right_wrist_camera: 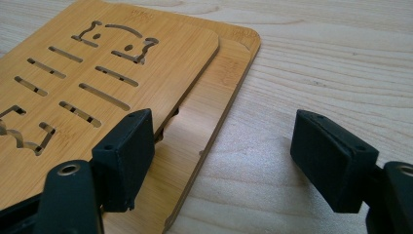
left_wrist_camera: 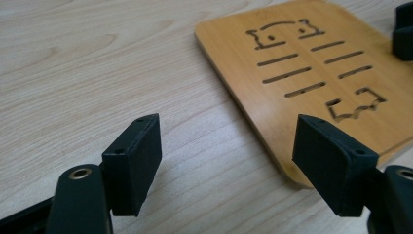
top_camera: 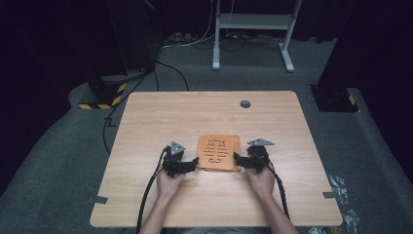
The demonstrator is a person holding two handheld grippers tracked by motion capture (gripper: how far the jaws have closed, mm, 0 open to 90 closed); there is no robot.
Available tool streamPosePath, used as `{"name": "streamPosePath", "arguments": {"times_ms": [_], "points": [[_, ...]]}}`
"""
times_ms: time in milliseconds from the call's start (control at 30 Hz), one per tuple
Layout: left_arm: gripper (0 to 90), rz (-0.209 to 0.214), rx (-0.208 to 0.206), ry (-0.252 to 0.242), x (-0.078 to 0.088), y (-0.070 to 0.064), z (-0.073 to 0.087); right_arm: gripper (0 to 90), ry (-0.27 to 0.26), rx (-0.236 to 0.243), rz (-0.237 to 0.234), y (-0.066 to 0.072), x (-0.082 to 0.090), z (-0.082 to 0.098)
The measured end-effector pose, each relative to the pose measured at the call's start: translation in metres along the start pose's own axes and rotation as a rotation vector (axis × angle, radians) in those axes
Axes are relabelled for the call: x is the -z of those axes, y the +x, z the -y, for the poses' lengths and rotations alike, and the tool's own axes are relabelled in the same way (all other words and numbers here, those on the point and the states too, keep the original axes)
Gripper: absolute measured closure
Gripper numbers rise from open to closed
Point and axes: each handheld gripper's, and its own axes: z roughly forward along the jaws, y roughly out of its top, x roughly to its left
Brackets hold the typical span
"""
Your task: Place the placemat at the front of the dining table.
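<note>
Two thin bamboo boards with slot cutouts lie stacked on the wooden table, the top board shifted slightly off the lower board. In the high view the stack sits between both hands. My left gripper is at the stack's left edge, open; its jaws straddle the board's near corner without pressing it. My right gripper is at the right edge, open, one jaw over the boards and the other over bare table. The right gripper's tip shows beyond the board.
A round grey grommet sits near the table's far edge. Tape pieces mark the front corners. Cables trail from both grippers toward the near edge. A white stand and black equipment stand on the grey floor behind.
</note>
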Motion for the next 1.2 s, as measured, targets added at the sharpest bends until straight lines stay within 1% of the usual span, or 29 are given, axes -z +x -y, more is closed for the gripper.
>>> {"name": "streamPosePath", "arguments": {"times_ms": [33,67,100,167,333,400,467,533,567,667,733,800,1200], "points": [[26.5,0.0,0.013,0.002,-0.0011,-0.0007,0.0005,24.1,0.0,0.0,0.0,0.0,0.0,0.0],[26.6,-0.002,0.007,0.008,-0.0012,-0.0005,0.0003,24.1,0.0,0.0,0.0,0.0,0.0,0.0],[27.1,-0.011,0.006,0.003,-0.0016,-0.001,0.0004,24.1,0.0,0.0,0.0,0.0,0.0,0.0],[27.1,-0.013,0.001,0.002,-0.0022,-0.0008,0.0004,24.1,0.0,0.001,0.0,0.0,0.0,0.0],[27.0,-0.005,0.008,0.006,-0.0025,0.0005,0.0006,24.1,-0.001,0.001,0.001,0.0,0.0,0.0001],[27.0,0.002,0.022,0.001,-0.0031,0.0009,0.0011,24.1,-0.002,0.003,0.002,-0.0002,0.0001,0.0002],[27.0,0.017,0.034,0.007,-0.0039,0.0035,0.0013,24.1,-0.003,0.003,0.002,-0.0003,0.0001,0.0002],[26.5,0.024,0.057,0.007,-0.0043,0.0045,0.0018,24.1,-0.003,0.004,0.003,-0.0005,0.0002,0.0002],[26.5,0.024,0.059,0.008,-0.0043,0.0046,0.0019,24.1,-0.003,0.004,0.003,-0.0005,0.0002,0.0002],[26.5,0.031,0.048,0.006,-0.0047,0.0047,0.002,24.1,0.003,0.003,-0.002,-0.0007,0.0006,0.0001],[26.6,0.033,0.056,0.006,-0.0049,0.0047,0.002,24.1,0.004,0.001,-0.003,-0.0006,0.0007,0.0001],[26.7,0.035,0.055,0.007,-0.005,0.005,0.002,24.1,0.002,0.002,-0.003,-0.0009,0.0006,0.0002],[27.2,0.022,0.046,0.004,-0.0046,0.0032,0.0022,24.3,-0.001,0.003,-0.004,-0.0012,0.0003,0.0002]]}}
